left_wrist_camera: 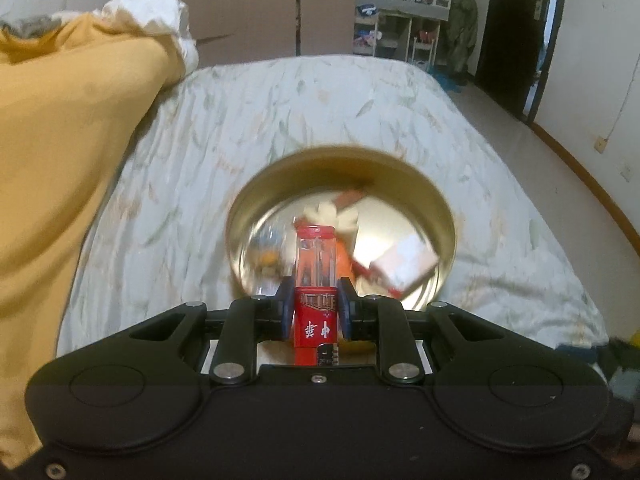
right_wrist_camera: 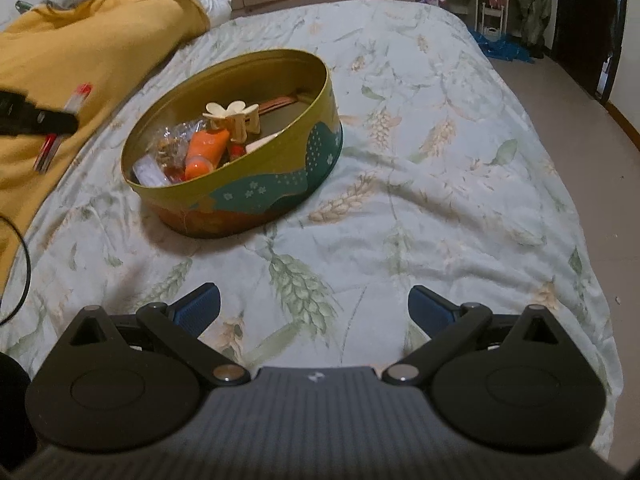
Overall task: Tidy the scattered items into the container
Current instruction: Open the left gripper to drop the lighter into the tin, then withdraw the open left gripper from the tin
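The left claw point(left_wrist_camera: 316, 312) grips a slim red lighter point(left_wrist_camera: 316, 276) by its lower half, its clear top pointing ahead over the near rim of the tin point(left_wrist_camera: 434, 196). The tin sits on the bed point(left_wrist_camera: 280, 120) and already holds a cream hair clip point(right_wrist_camera: 232, 118), an orange tube point(right_wrist_camera: 204, 152) and a small box point(left_wrist_camera: 404, 264) — all blurred in the left view. The right claw point(right_wrist_camera: 314, 308) is empty, its jaws spread wide, low over the quilt, well apart from the tin. A yellow blanket point(right_wrist_camera: 80, 60) lies to the left. The likely risk: the grip is narrow and low on the lighter, so a tilt could swing it loose. Released too soon, it could strike the rim and bounce onto the bed.
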The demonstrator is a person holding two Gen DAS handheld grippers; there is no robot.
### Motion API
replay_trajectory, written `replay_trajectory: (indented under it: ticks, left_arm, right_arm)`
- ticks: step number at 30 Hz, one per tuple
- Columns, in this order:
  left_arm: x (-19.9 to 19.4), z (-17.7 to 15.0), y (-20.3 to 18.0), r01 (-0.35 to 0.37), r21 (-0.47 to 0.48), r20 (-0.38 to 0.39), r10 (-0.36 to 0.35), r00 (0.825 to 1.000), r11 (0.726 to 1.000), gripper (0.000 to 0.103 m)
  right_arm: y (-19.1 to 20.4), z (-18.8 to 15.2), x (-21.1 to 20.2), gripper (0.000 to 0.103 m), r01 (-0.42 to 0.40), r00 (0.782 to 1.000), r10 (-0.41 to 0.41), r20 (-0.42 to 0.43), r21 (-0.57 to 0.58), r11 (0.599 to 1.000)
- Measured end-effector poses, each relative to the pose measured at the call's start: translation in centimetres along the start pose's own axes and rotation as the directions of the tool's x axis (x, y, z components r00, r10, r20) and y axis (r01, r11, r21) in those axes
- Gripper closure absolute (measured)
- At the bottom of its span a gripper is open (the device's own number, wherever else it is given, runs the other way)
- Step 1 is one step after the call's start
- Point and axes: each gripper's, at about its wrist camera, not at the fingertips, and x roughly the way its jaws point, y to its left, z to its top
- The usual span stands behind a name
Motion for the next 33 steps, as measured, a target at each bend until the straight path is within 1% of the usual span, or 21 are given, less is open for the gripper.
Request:
replay_trajectory:
  ticks: [6, 9, 11, 12, 13, 14, 17, 20, 23, 26, 31, 33]
  left_arm:
    - [2.0, 4.5, -1.4, -0.012, 0.035, 0.021, 0.012, 1.0, 0.999, 0.083]
    - [3.6, 7.3, -1.6, -0.02, 0.011, 0.046, 0.02, 0.999, 1.0, 0.081]
    - [4.8, 9.1, -1.3, -0.02, -0.02, 0.061, 0.021, 0.998, 1.0, 0.044]
    - [5.2, 9.6, -1.1, -0.02, -0.037, 0.063, 0.023, 0.998, 0.999, 0.006]
    - [5.3, 10.1, -0.8, -0.028, -0.05, 0.072, 0.031, 0.997, 0.998, 0.002]
    - [5.3, 10.3, -0.6, -0.033, -0.05, 0.08, 0.037, 0.996, 0.998, 0.001]
    - [5.1, 10.2, -0.3, -0.049, -0.01, 0.059, 0.049, 0.997, 0.999, 0.001]
    - [4.8, 8.5, 0.5, -0.064, 0.014, 0.033, 0.063, 0.997, 0.998, 0.001]
    - [5.1, 5.8, 1.7, -0.079, 0.032, -0.006, 0.079, 0.997, 0.996, 0.001]
    - [5.6, 2.5, 3.0, -0.094, 0.022, -0.061, 0.096, 0.994, 0.995, 0.001]
    - [6.8, -2.5, 4.5, -0.1, -0.024, -0.148, 0.095, 0.984, 0.995, 0.001]
    - [6.9, -4.4, 4.6, -0.104, -0.031, -0.157, 0.098, 0.983, 0.994, 0.001]
  right_arm:
    - [-0.5, -0.1, 0.2, 0.0, -0.02, 1.0, 0.02, 0.016, 0.034, 0.999]
    - [-0.7, -0.1, 0.5, 0.0, -0.026, 0.999, 0.025, 0.022, 0.06, 0.998]
    - [-0.9, -0.1, 0.6, 0.0, -0.036, 0.999, 0.034, 0.026, 0.072, 0.997]
    - [-0.9, -0.1, 0.7, 0.0, -0.04, 0.999, 0.038, 0.022, 0.077, 0.996]
    - [-1.0, -0.1, 0.8, 0.0, -0.04, 0.999, 0.039, 0.02, 0.082, 0.996]
    - [-1.0, -0.1, 0.8, 0.0, -0.039, 0.999, 0.038, 0.02, 0.086, 0.996]
    - [-1.2, -0.1, 0.8, 0.0, -0.047, 0.999, 0.045, 0.024, 0.102, 0.994]
    - [-1.5, 0.0, 1.3, 0.0, -0.059, 0.998, 0.057, 0.022, 0.13, 0.99]
    - [-1.7, 0.2, 2.1, 0.0, -0.039, 0.999, 0.039, 0.001, 0.156, 0.987]
    - [-1.9, 0.1, 2.4, 0.0, -0.036, 0.999, 0.038, -0.007, 0.172, 0.984]
    - [-1.4, 0.1, 2.9, 0.0, -0.001, 1.0, 0.005, -0.027, 0.147, 0.989]
    - [-1.1, 0.0, 3.2, 0.0, 0.013, 0.999, -0.008, -0.035, 0.127, 0.992]
